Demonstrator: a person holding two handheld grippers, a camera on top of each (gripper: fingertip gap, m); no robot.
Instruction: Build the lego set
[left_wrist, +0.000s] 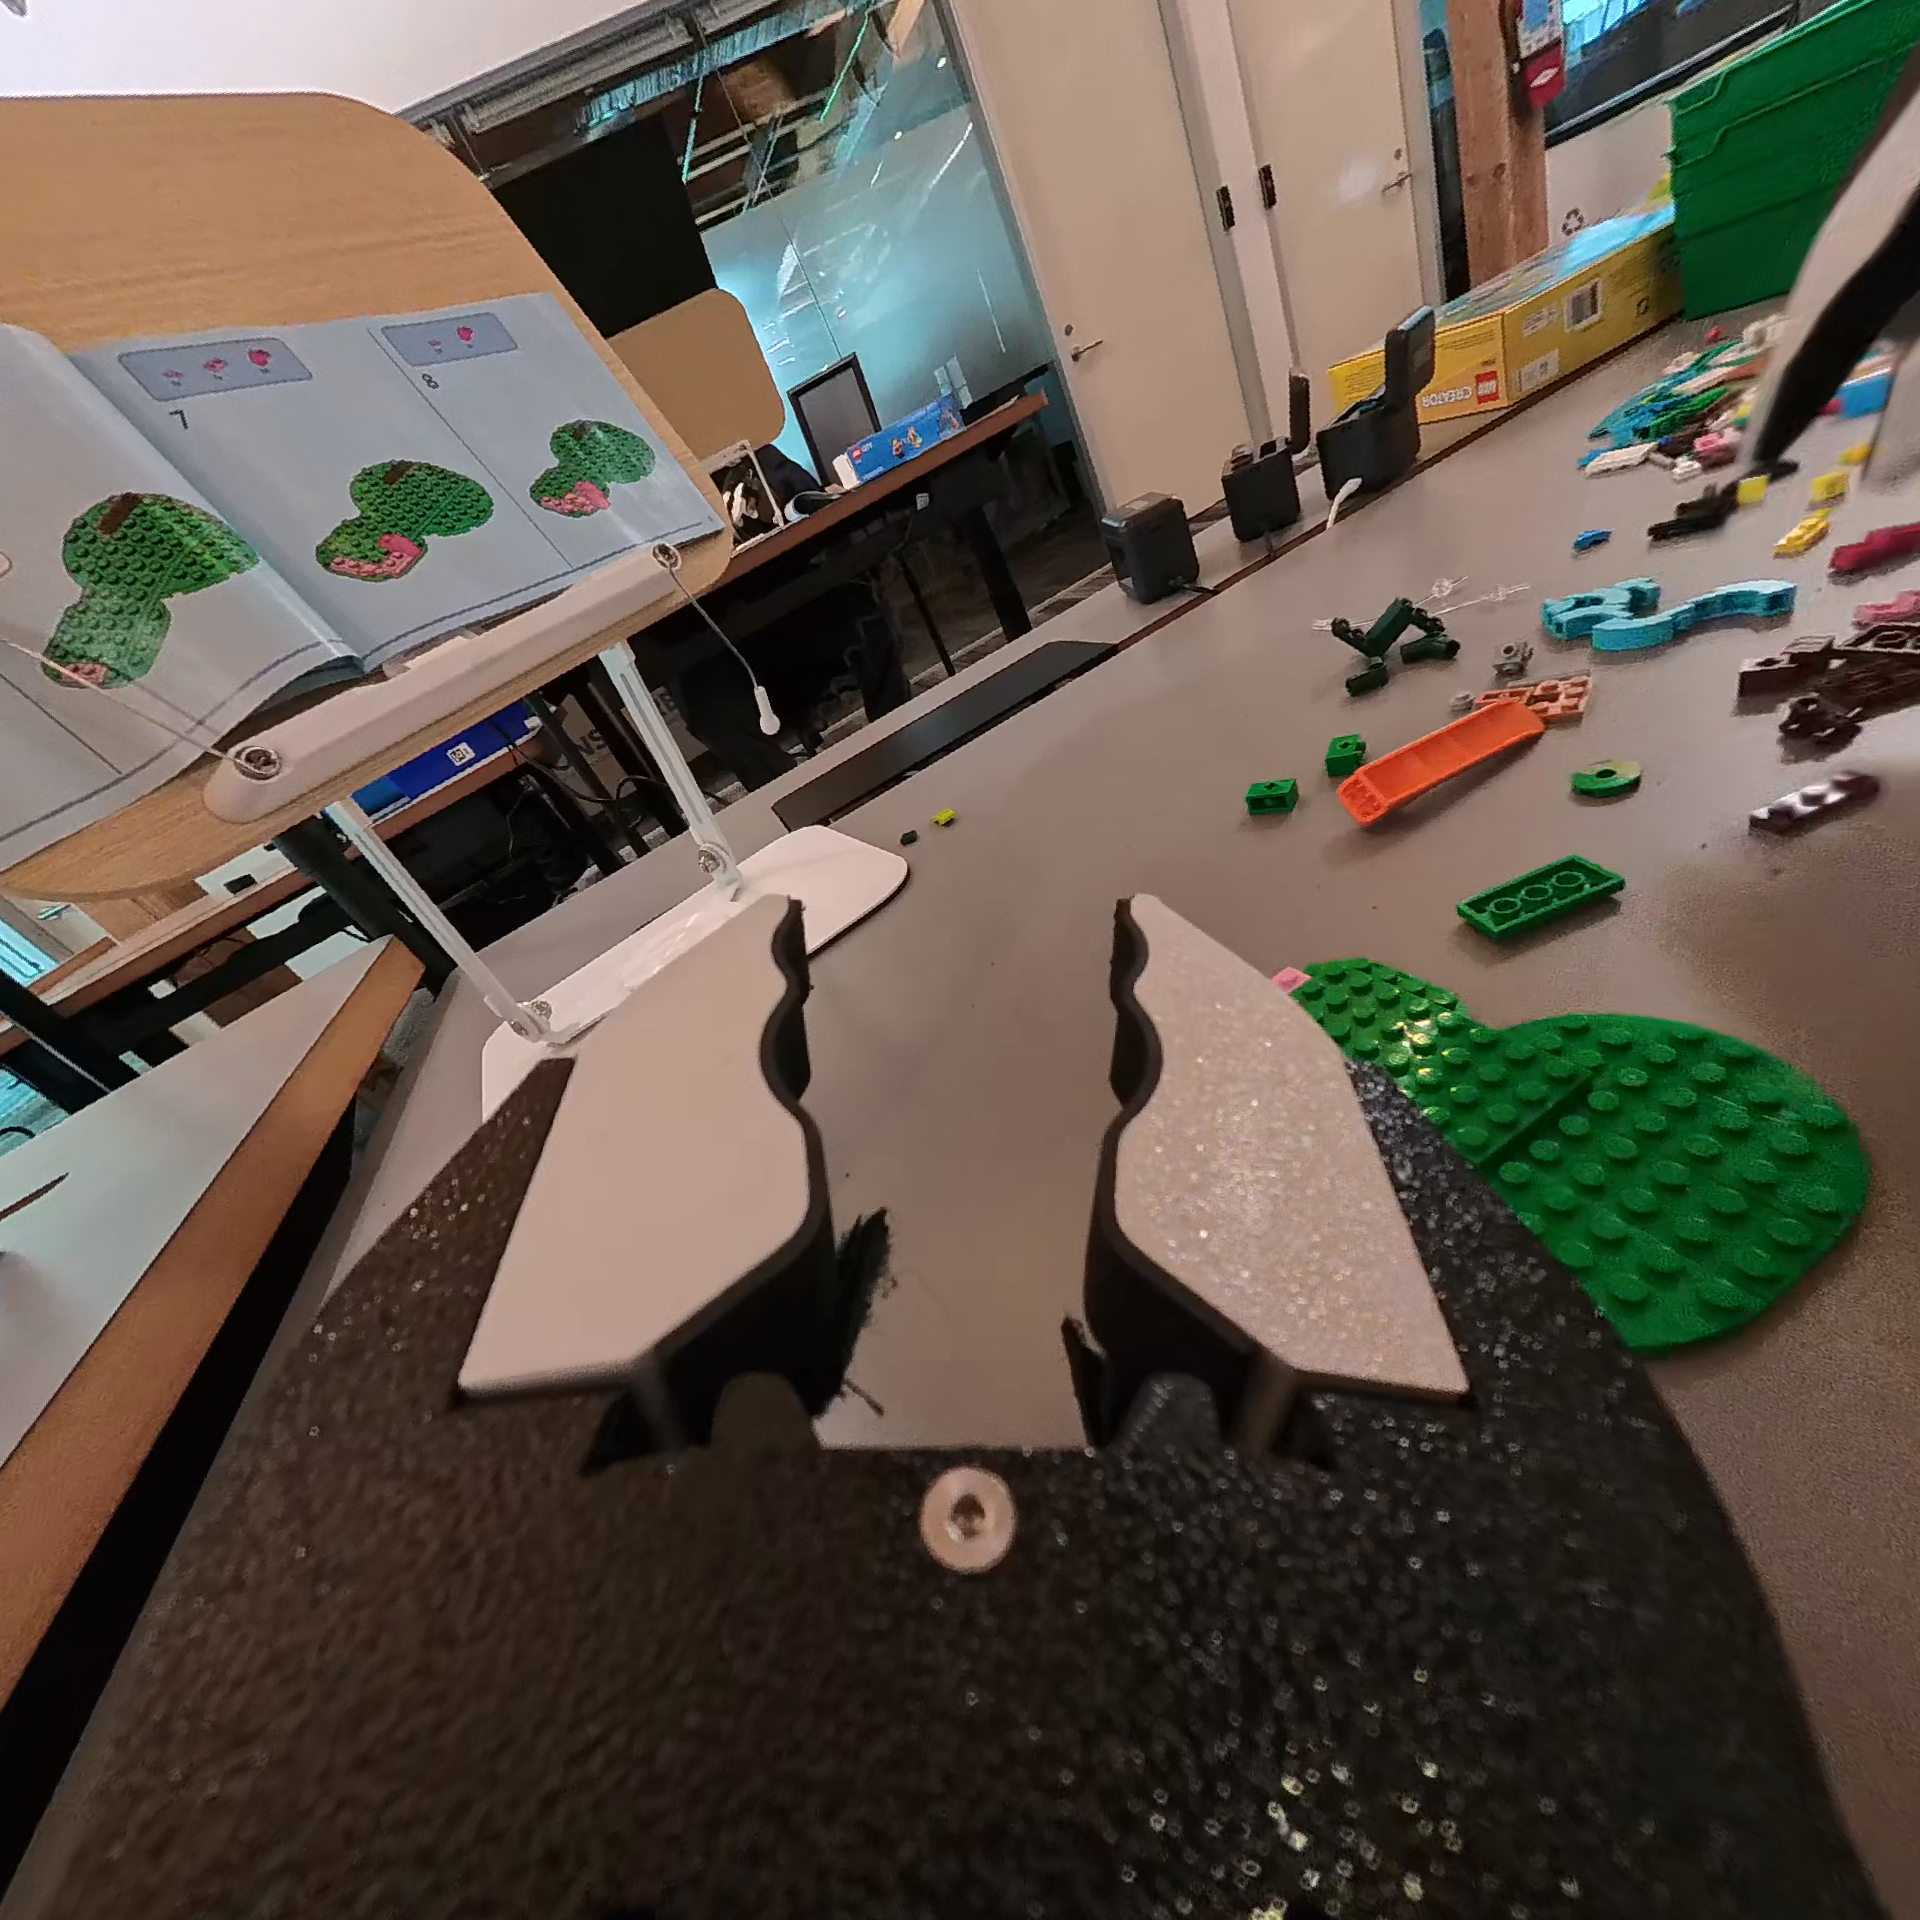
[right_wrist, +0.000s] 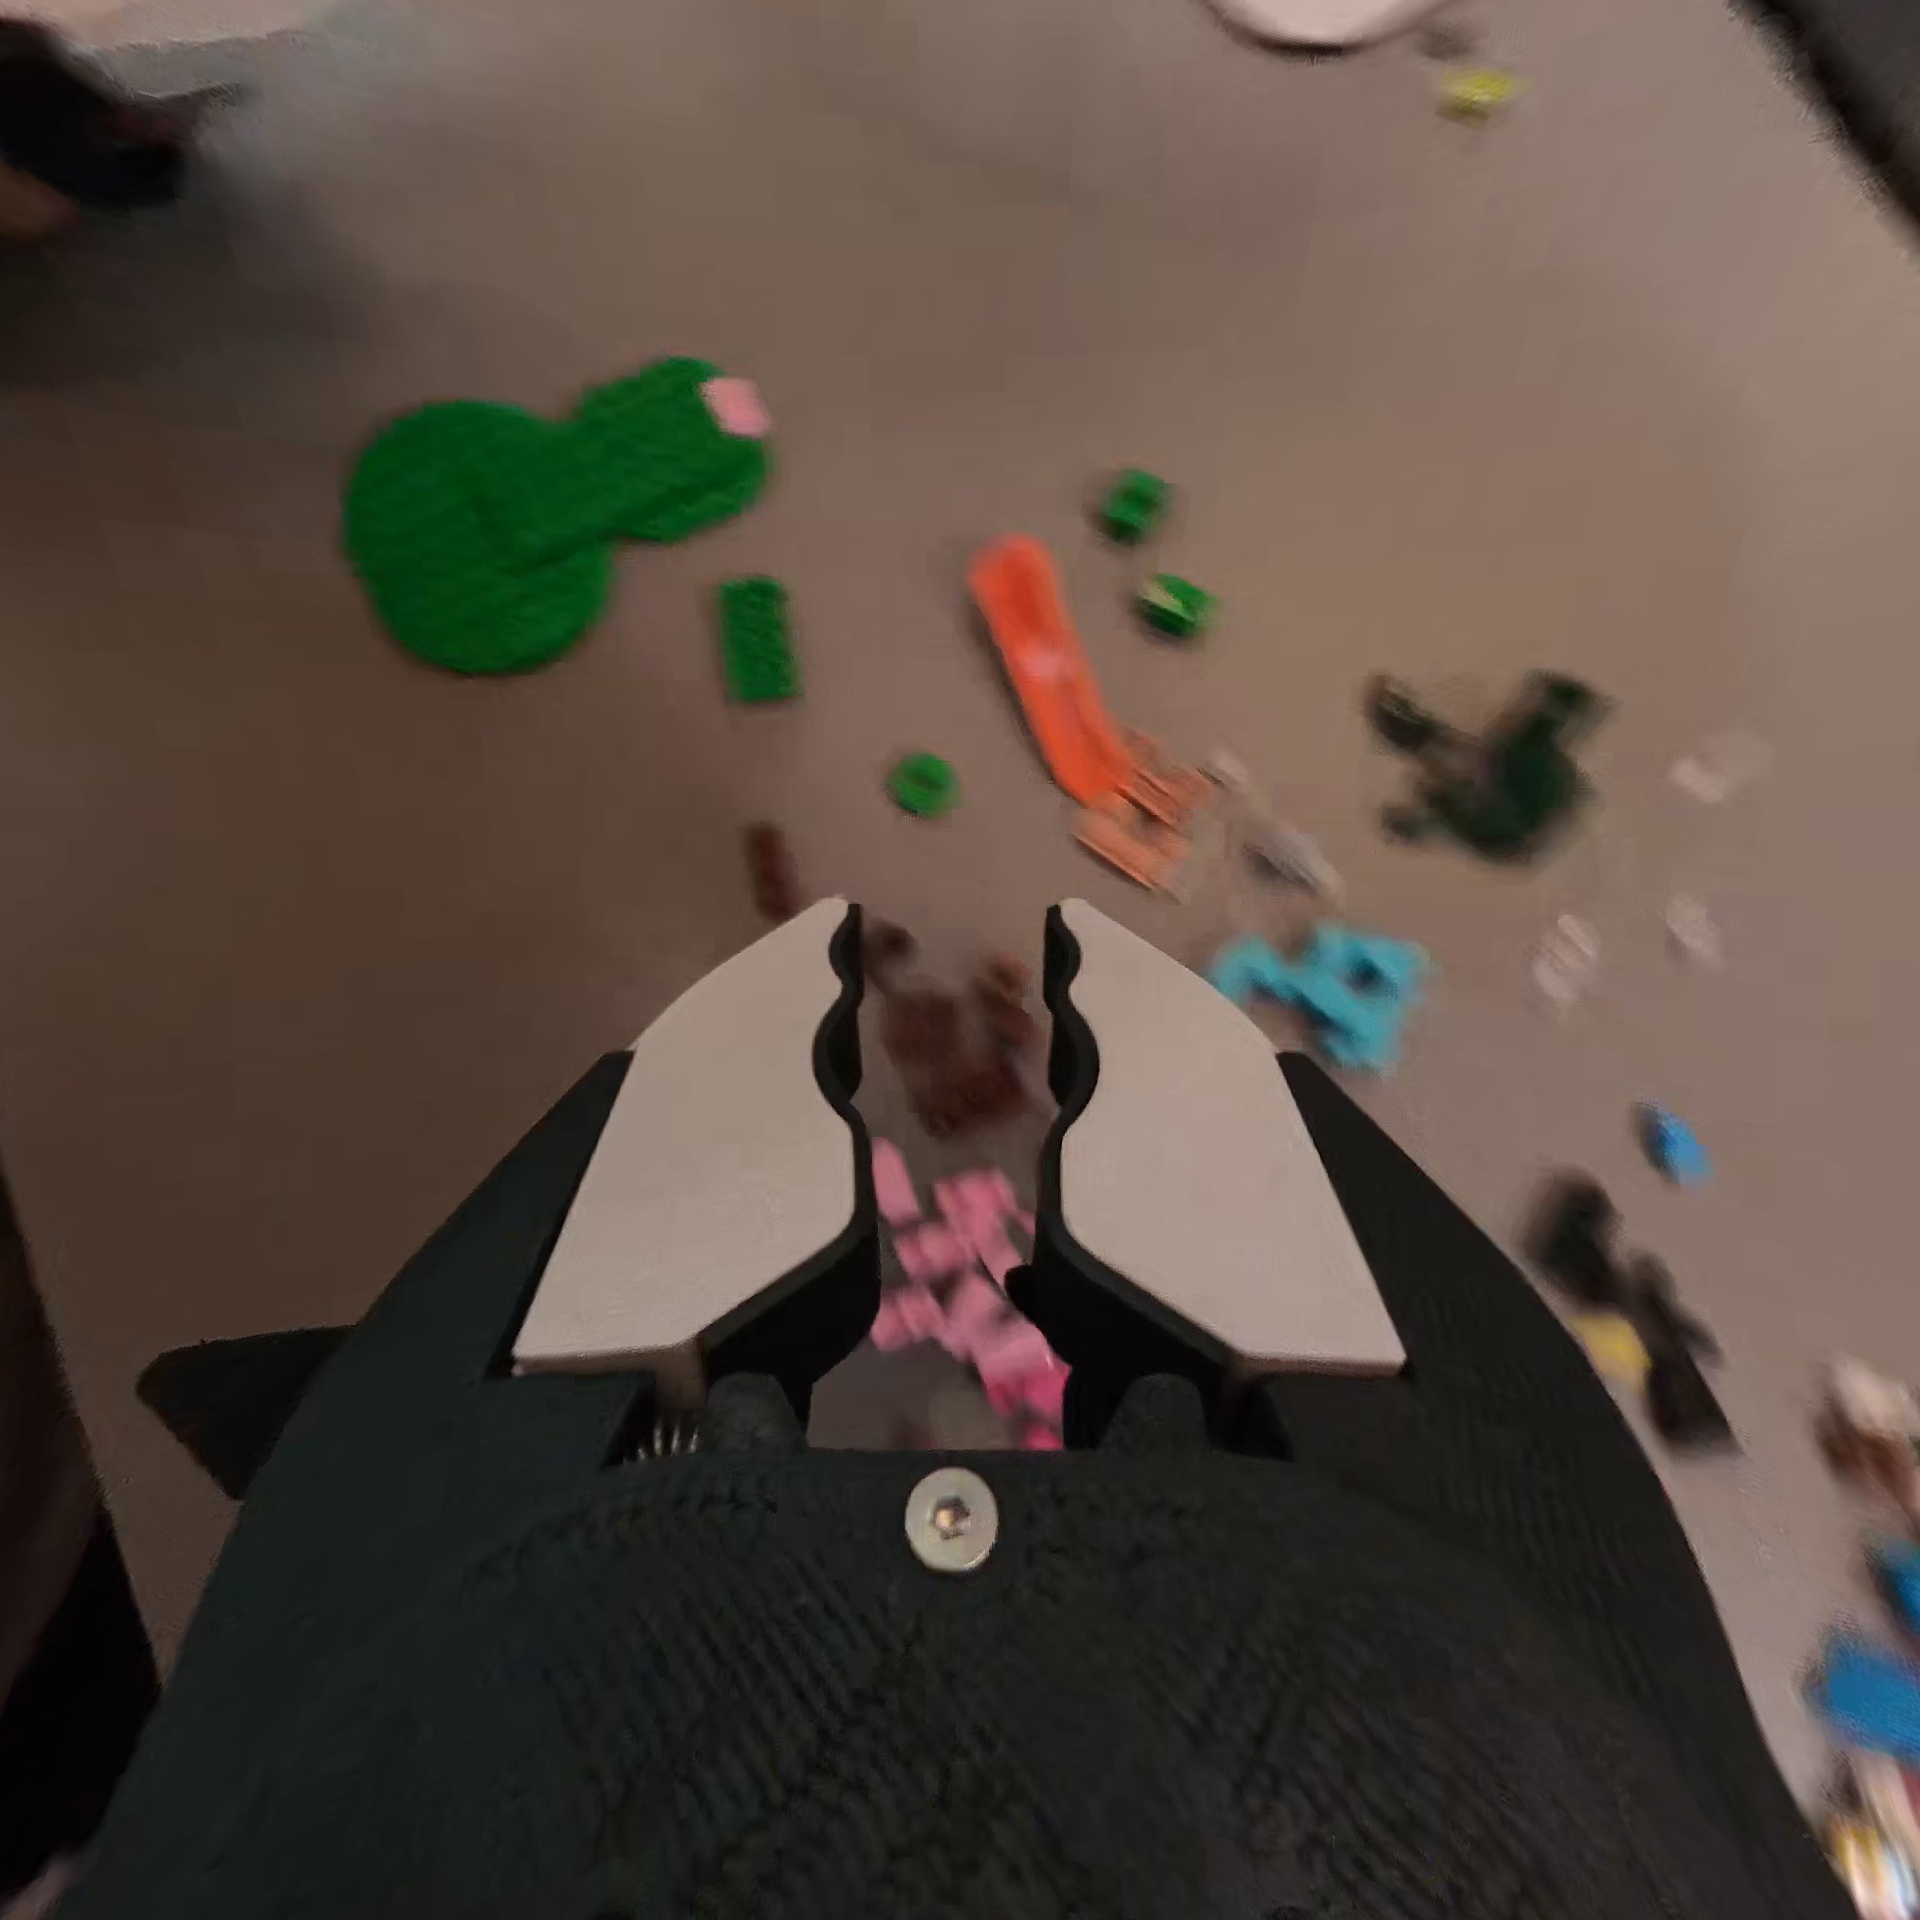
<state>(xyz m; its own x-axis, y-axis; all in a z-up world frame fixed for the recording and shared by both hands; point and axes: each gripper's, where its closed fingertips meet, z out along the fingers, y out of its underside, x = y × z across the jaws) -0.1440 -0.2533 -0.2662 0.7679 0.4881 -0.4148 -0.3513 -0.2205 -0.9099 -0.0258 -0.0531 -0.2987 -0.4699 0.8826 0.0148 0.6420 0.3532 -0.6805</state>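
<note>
A green lobed lego baseplate (left_wrist: 1621, 1143) lies flat on the grey table (left_wrist: 1039, 748), with one small pink piece (left_wrist: 1289, 978) at its far edge. My left gripper (left_wrist: 961, 925) is open and empty, low over the table just left of the baseplate. In the blurred right wrist view the baseplate (right_wrist: 520, 520) lies far left with the pink piece (right_wrist: 736, 403) on it. My right gripper (right_wrist: 951, 920) is open and empty, held above a pile of brown pieces (right_wrist: 956, 1029) and pink pieces (right_wrist: 961, 1278). The right gripper also shows in the left wrist view at the far right (left_wrist: 1829, 343).
An open instruction booklet (left_wrist: 343, 499) rests on a wooden stand (left_wrist: 675, 935) to the left. Loose pieces lie around: an orange separator tool (left_wrist: 1439, 758), a green plate (left_wrist: 1538, 899), light blue pieces (left_wrist: 1662, 613), dark green pieces (left_wrist: 1387, 644). A yellow box (left_wrist: 1507, 332) and green bins (left_wrist: 1787, 166) stand at the back. The grippers' ends are close to 25 centimetres from one another. Between my right fingertips and the green plate (left_wrist: 1538, 899) there is roughly 11 centimetres. The right camera catches it too, in the right wrist view (right_wrist: 731, 644).
</note>
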